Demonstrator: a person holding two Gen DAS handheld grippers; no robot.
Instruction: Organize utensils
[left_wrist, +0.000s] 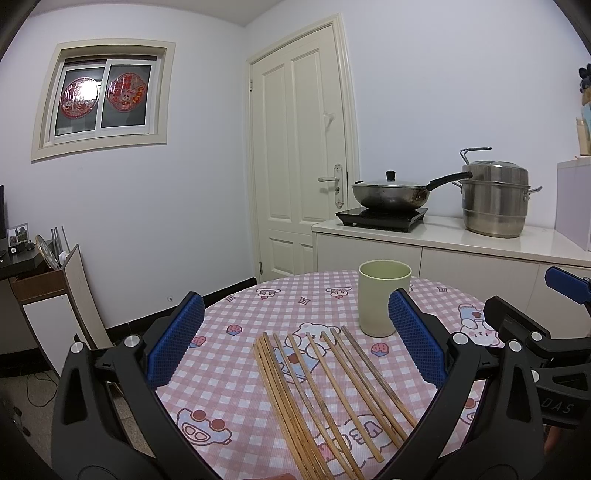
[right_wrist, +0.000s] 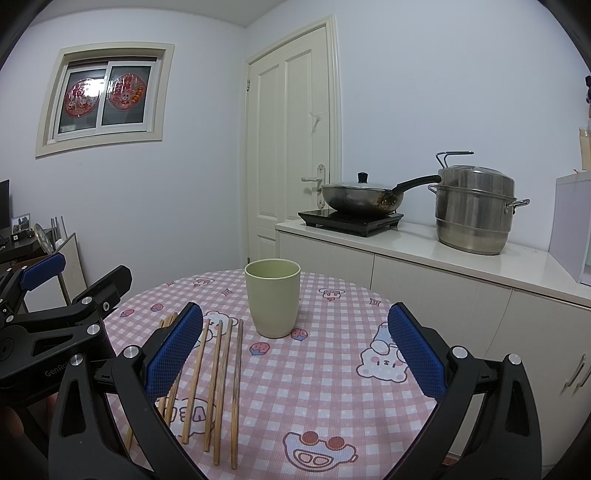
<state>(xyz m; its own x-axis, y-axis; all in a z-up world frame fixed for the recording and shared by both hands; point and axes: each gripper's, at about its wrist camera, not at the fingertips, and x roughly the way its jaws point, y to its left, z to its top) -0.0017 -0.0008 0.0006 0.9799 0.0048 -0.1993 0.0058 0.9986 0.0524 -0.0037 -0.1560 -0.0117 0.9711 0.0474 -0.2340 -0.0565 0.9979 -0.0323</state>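
Both grippers hover over the round worktop (left_wrist: 236, 369), jaws wide, nothing held. Left gripper (left_wrist: 295, 339): bamboo chopsticks (left_wrist: 332, 391) lie flat between its jaws, fanned out loosely, the leftmost few bunched and touching. Pale green cup (left_wrist: 382, 295) stands upright just ahead of the right jaw, past the chopstick tips, apparently empty. Right gripper (right_wrist: 295, 339): chopsticks sit at and behind its left jaw, partly hidden by it; cup is ahead between the jaws, nearer the left one. Checked pink cloth with cartoon prints covers the worktop. Wok (right_wrist: 360, 197) and steel steamer pot (right_wrist: 474, 210) sit on the cabinet far ahead.
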